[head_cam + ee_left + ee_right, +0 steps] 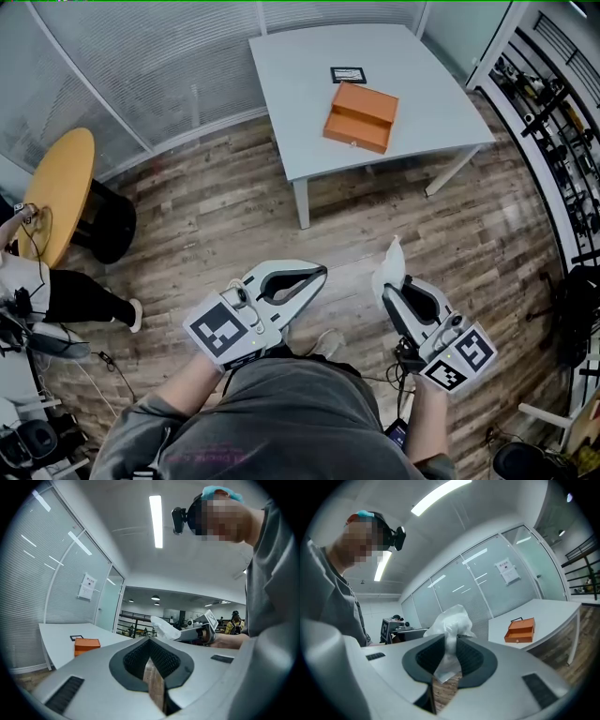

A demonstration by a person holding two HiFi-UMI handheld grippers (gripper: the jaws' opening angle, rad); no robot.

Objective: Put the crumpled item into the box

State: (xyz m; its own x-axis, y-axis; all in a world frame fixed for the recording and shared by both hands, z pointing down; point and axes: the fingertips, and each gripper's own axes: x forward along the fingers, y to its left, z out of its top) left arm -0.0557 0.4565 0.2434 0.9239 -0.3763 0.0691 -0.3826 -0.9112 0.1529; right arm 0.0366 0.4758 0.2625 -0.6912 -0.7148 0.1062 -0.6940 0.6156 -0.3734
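Wondering which way the crumpled thing is going to have to travel here, anyone reading it? (gripfan)

Yep. The right gripper (387,284) is pinching the crumpled item (392,259), a white wad that's poking out past the tips, so that hand is doing the job. The orange box (361,116) is sitting on the grey table (300,84), well apart across the floor. In the head view it's at about 12 o'clock from that gripper, maybe a hair toward 11. (benchrat)

And the other hand? (gripfan)

The left gripper (321,274) is hanging just beside the right one, with its tips meeting and nothing between them, so it's idling. It's sitting roughly as far from the box as the right one, no nearer. (benchrat)

Is the loaded one actually aiming at the box? (gripfan)

Not quite. In the right gripper view the box is showing out at 3 o'clock of the jaws, so they're pointing left of it. Guessing the person is needing to walk up to the table and swing that hand right. Nobody's telling from these views whether the lid is standing open. (benchrat)
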